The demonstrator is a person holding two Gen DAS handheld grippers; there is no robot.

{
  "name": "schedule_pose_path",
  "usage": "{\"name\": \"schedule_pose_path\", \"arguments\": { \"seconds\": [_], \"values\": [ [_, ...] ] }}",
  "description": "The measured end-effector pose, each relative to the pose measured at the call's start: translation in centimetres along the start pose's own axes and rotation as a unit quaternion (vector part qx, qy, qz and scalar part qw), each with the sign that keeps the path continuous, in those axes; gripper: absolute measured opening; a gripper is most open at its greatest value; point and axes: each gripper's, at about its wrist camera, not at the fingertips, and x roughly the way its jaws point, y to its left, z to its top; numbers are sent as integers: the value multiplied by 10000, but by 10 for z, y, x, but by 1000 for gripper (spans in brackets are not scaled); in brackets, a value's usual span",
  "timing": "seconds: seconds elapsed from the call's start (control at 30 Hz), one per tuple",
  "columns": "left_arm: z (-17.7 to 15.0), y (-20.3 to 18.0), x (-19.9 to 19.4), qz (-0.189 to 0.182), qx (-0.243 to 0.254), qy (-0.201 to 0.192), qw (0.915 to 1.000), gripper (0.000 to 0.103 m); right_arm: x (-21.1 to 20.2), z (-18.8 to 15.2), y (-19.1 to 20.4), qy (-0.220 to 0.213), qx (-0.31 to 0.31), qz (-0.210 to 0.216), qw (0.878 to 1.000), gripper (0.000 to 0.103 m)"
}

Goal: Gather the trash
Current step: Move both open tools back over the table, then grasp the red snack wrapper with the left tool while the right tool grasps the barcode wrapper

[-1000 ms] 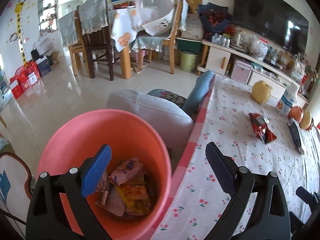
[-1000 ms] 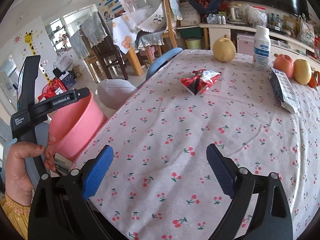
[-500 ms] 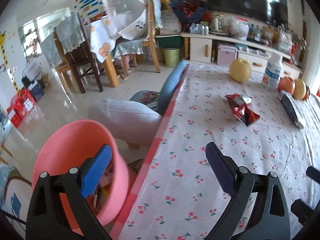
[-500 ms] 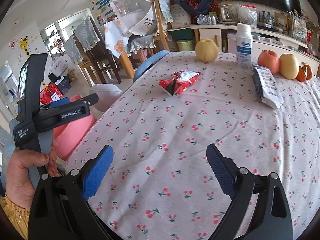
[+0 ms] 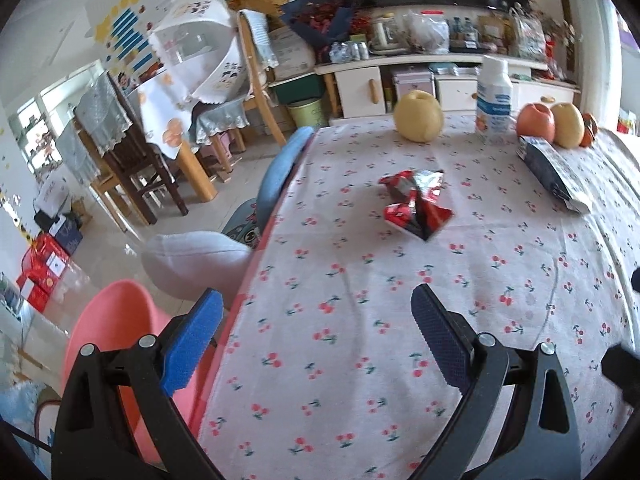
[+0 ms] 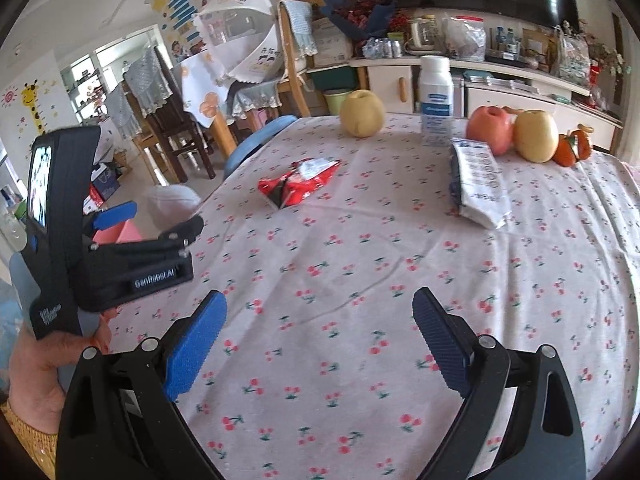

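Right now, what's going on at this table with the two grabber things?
A person is clearing trash off a cherry-print table with a handheld gripper in each hand. Both the left gripper and the right gripper are open and empty, hovering over the cloth. A crumpled red wrapper and a dark snack bag lie on the table, untouched. A pink bin stands beside the table's left edge. The fruit and white bottle sit at the far end.

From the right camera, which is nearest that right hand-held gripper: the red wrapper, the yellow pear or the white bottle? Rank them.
1. Red wrapper, mid-table, ahead-left of the right hand-held gripper.
2. Yellow pear, far edge, left.
3. White bottle, far edge, slightly behind the pear.
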Motion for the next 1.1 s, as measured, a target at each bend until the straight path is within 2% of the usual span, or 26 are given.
{"name": "schedule_pose_path", "arguments": {
  "seconds": [0.43, 0.73, 0.87, 1.1],
  "values": [
    [7, -56, 2, -150, 424, -16, 9990, 96, -2, 19, -50, -134, 273, -498, 9983, 93],
    [16, -85, 7, -671, 279, -89, 9973, 96, 15, 39, -105, -135, 875, -678, 9938, 93],
    [24, -96, 18, -935, 259, -66, 9953, 96, 31, 45, -125, -25, 1013, -732, 9922, 93],
    [35, -99, 51, -933, 285, 141, 9951, 96, 52, 57, -148, 36, 1078, -738, 9914, 93]
  ]
}}
